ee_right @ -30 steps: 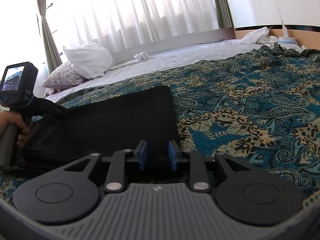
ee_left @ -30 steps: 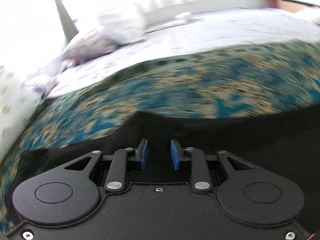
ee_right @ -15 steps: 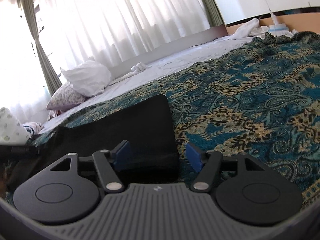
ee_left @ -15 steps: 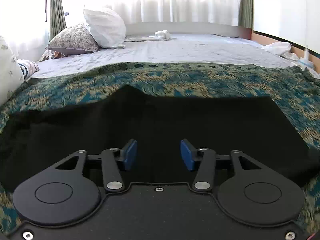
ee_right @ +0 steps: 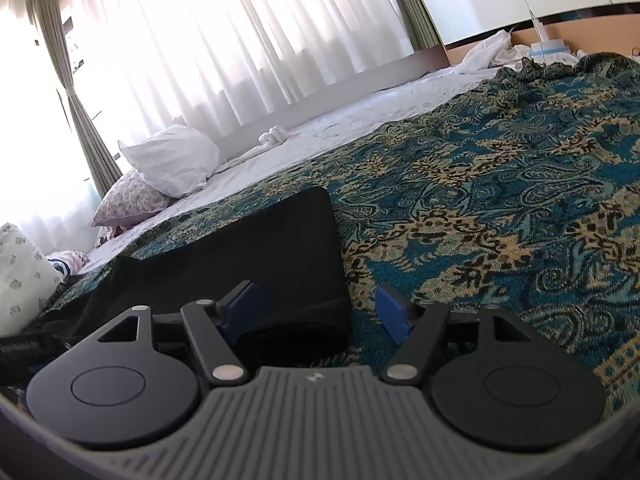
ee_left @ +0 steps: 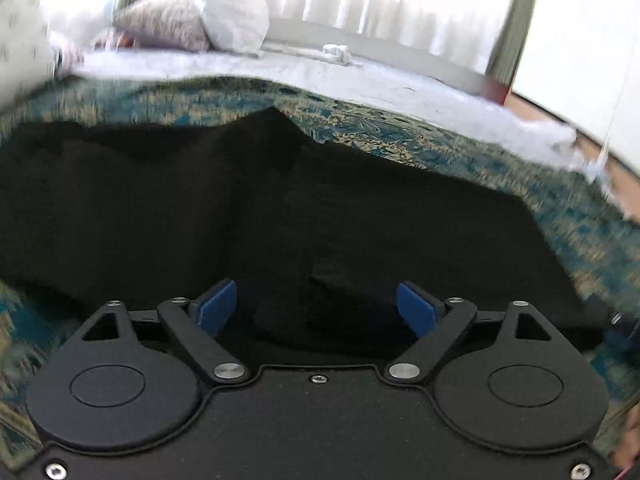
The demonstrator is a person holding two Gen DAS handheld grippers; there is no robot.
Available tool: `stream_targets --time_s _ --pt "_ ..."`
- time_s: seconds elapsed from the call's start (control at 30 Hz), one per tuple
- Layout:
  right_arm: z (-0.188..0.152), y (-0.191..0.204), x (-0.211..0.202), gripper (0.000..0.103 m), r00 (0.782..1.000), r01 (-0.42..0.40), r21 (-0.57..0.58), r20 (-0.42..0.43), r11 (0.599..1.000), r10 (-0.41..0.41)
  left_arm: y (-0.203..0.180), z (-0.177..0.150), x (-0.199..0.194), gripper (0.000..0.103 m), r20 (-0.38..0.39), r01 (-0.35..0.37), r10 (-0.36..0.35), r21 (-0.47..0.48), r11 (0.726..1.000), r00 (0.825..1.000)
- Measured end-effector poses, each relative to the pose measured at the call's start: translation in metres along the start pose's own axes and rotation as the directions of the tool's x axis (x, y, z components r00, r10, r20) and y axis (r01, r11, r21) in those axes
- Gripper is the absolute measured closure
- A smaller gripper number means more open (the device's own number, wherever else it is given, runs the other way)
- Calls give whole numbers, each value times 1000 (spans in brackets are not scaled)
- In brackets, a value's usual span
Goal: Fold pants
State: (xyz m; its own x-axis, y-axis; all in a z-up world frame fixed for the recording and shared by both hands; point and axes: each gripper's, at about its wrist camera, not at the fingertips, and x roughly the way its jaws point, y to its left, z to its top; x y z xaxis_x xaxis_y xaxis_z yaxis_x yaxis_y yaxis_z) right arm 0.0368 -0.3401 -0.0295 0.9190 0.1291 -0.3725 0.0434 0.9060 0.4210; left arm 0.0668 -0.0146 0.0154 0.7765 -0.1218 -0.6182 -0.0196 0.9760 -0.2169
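— While the black fabric pants (ee_left: 280, 216) are lying spread flat on the teal and tan paisley-patterned bedspread (ee_right: 500, 208), how are the two tools seen to stand?

— Both are seen with their jaws spread wide. The left gripper (ee_left: 318, 310), a black two-finger tool with blue pads, is held low over the dark cloth, and nothing is clamped between its fingers. Black fabric is seen under and ahead of the gap; whether the pads touch it cannot be told, since the left wrist view is blurred.

— And the other one?

— The right gripper (ee_right: 316, 308), with the same blue pads and a ribbed grey body, is likewise parted and empty. A rounded end of the pants (ee_right: 256, 256) is seen just ahead of its left finger, while patterned bedspread is seen ahead of its right finger.

— Where is the garment placed relative to the rest of the bed?

— It is laid on the patterned cover (ee_left: 400, 136), toward the near side of the bed. In the left wrist view the far edge of the cloth is raised into a small peak near the middle. Beyond the cover, a white bed sheet (ee_right: 328, 136) is seen, and on it a plump white pillow (ee_right: 176, 160) is propped against a floral-print pillow (ee_right: 132, 200). White sheer curtains (ee_right: 240, 40) are hung behind them.
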Motion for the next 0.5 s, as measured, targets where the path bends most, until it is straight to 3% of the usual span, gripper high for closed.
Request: stream_targets --time_s 0.1,0.17,0.2,0.27,0.33,0.4,0.5 --pt "-1 3 1 24 1000 10 -23 -3 1000 -10 1 -1 -1 17 4 -10 10 -34 999 1000" --pt "-1 3 -1 24 1000 3 -16 -21 1000 -3 -4 -2 -1 32 9 -34 34 -18 999 999" --pt "0 2 -2 23 999 -8 -1 -36 1000 8 -7 -2 -1 45 10 -45 45 -3 999 999" --pt "-2 -1 -8 23 997 -39 27 -66 999 41 -13 -4 0 55 25 -86 85 33 996 996" --pt "-3 0 -16 23 995 -57 25 -86 998 59 -15 -7 0 74 41 -91 90 44 995 995" --pt "-5 4 -20 23 993 -60 -5 -104 998 59 -14 -7 -2 81 52 -85 83 27 996 995" --pt "-6 14 -22 23 992 -32 -104 -126 994 19 -9 -4 -2 82 50 -92 91 -1 996 995"
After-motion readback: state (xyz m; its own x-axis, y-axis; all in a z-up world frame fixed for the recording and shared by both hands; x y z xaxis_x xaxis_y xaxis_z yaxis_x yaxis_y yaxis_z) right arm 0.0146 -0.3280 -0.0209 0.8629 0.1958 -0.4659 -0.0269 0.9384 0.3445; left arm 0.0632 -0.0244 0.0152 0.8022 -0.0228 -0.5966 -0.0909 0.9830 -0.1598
